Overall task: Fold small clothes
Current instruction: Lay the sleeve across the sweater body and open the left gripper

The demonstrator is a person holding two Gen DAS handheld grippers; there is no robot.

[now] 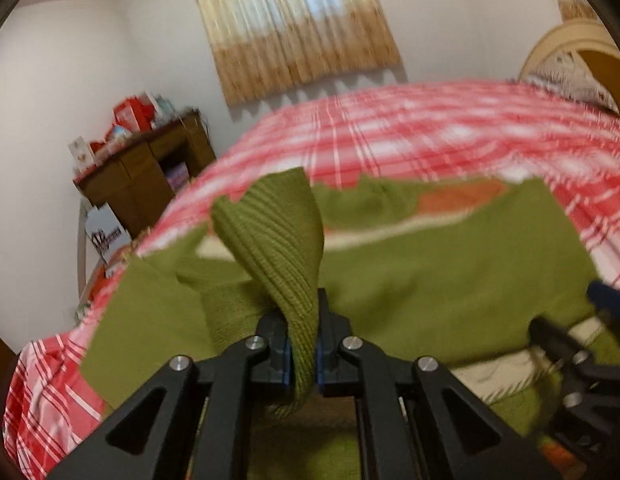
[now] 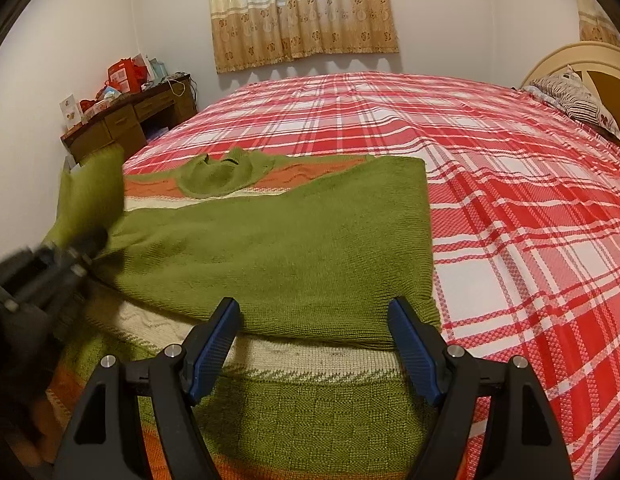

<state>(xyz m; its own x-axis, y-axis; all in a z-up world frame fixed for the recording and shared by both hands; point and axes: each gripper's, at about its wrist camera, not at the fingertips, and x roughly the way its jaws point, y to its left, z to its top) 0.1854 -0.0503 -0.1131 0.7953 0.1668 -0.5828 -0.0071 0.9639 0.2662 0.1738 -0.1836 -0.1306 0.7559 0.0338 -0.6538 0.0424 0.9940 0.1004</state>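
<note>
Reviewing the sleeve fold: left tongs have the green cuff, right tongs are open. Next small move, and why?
Probably carry the cuff across the sweater body and lay it flat before letting go. The left tongs pinch the ribbed end, which stands raised off the knit, not yet placed. The right tongs hover open above the folded edge, gripping nothing, so they could pin the body.

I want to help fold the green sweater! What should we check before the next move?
1. Left gripper pinching the ribbed cuff: ok.
2. Right gripper open, nothing between its fingers: ok.
3. Right sleeve already lying across the sweater: ok.
4. Collar lying flat at the top: ok.
5. Bedspread clear around the sweater: ok.
6. Left sleeve free of twists: cannot tell, too blurry.
</note>
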